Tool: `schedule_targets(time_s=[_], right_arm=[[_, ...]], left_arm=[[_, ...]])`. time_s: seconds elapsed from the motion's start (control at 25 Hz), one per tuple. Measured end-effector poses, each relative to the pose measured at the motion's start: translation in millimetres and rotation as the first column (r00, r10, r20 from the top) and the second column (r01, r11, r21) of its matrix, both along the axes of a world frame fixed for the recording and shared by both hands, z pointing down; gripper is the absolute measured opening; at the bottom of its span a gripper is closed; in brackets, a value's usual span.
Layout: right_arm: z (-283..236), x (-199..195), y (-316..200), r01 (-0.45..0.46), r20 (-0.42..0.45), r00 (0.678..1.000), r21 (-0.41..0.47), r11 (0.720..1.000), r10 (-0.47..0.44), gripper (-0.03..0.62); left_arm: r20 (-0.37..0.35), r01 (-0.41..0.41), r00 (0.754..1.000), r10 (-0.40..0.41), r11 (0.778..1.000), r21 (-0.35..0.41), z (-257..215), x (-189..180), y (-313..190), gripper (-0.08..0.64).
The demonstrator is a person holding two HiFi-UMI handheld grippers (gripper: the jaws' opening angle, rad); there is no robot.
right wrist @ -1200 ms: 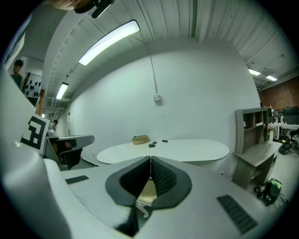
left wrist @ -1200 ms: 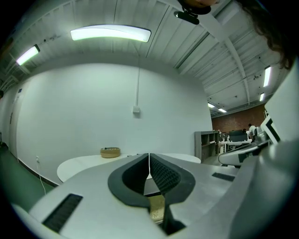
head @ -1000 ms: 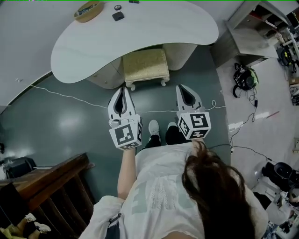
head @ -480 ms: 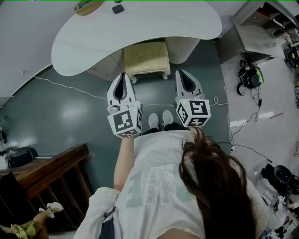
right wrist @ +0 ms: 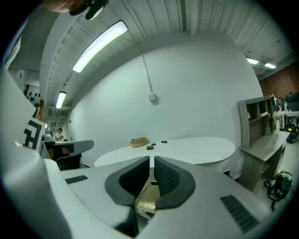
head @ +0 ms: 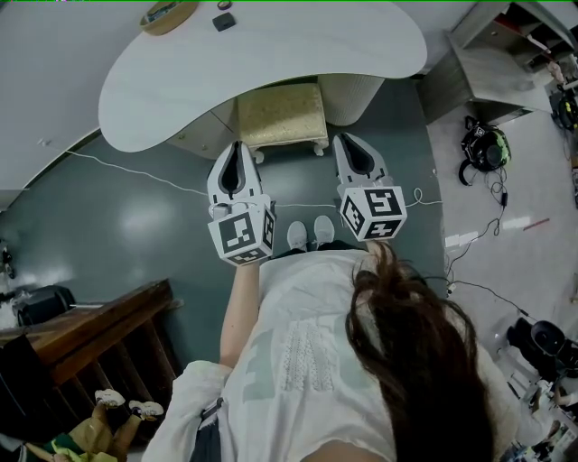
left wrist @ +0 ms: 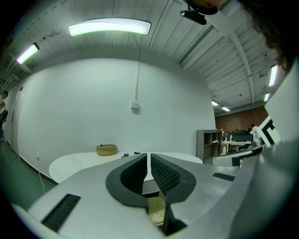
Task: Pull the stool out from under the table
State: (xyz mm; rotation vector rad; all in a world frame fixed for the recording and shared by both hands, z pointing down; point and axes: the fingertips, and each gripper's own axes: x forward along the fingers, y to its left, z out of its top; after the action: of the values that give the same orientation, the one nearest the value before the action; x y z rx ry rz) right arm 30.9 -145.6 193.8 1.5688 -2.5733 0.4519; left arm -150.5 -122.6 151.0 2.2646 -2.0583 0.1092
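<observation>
Seen from above, I stand facing a white, kidney-shaped table (head: 271, 54) on a dark green floor (head: 117, 244), my shoes (head: 310, 233) just below the two claws. The stool (head: 282, 115), a small padded seat in pale gold fabric on short white legs, sits tucked into the table's inner curve. Its far part is under the tabletop and its near edge and two front legs show on my side. The left claw (head: 237, 146) and the right claw (head: 341, 138) are held out side by side and pointed at the stool, one toward each front corner. From overhead their tips overlap the stool's front edge, but I judge that they are above it rather than touching it. In the left gripper view the left claw's jaws are pressed together with nothing between them, and the gold cushion shows only below them. The right gripper view shows the same: the jaws are together and empty, with the cushion below. A woven basket (head: 170, 13) and a few small dark items (head: 223, 22) lie on the table's far side. As I judge it, the task has barely begun: the stool is not gripped and has not been drawn out. I have yet to open the claws, take hold of the seat and pull it toward me.
</observation>
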Motion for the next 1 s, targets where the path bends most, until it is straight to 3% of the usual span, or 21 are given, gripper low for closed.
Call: schedule_targets(time_s=[0.16,0.2,0.24,0.32,0.36,0.4,0.68,1.0], right_arm=[[0,5,-2,-0.002,0.056,0.998,-0.007,1.0,0.002,0.041],[1,4,-2,0.005,0.05,0.999,-0.015,1.0,-0.004,0.074],[2,3,-3,0.015,0.041,0.999,-0.025,1.0,-0.014,0.164],[7,2,-4,0.03,0.017,0.999,-0.047,0.998,-0.03,0.276],[9,1,-4,0.034,0.002,0.999,-0.053,0.998,-0.034,0.3],[11,1,-4,0.038,-0.015,0.999,-0.056,0.998,-0.039,0.314],[13,-4,-5,0.057,-0.072,0.996,-0.042,0.997,-0.06,0.325],[6,-5,-14,0.064,-0.017,0.998,-0.031,0.997,-0.065,0.325]], left_arm=[[-0.013,-0.033,0.999,0.033,0.999,0.037,-5,4,0,0.029],[-0.018,-0.036,0.999,0.037,0.998,0.044,-6,4,-1,0.031],[-0.023,-0.042,0.999,0.043,0.998,0.047,-5,4,-2,0.045],[-0.029,-0.063,0.998,0.064,0.997,0.036,0,8,-5,0.253],[-0.03,-0.071,0.997,0.072,0.997,0.027,3,11,-6,0.307],[-0.03,-0.076,0.997,0.076,0.997,0.019,5,12,-7,0.315],[-0.046,-0.078,0.996,0.078,0.997,0.005,9,17,-10,0.328],[-0.107,-0.06,0.993,0.058,0.998,-0.007,12,9,-21,0.328]])
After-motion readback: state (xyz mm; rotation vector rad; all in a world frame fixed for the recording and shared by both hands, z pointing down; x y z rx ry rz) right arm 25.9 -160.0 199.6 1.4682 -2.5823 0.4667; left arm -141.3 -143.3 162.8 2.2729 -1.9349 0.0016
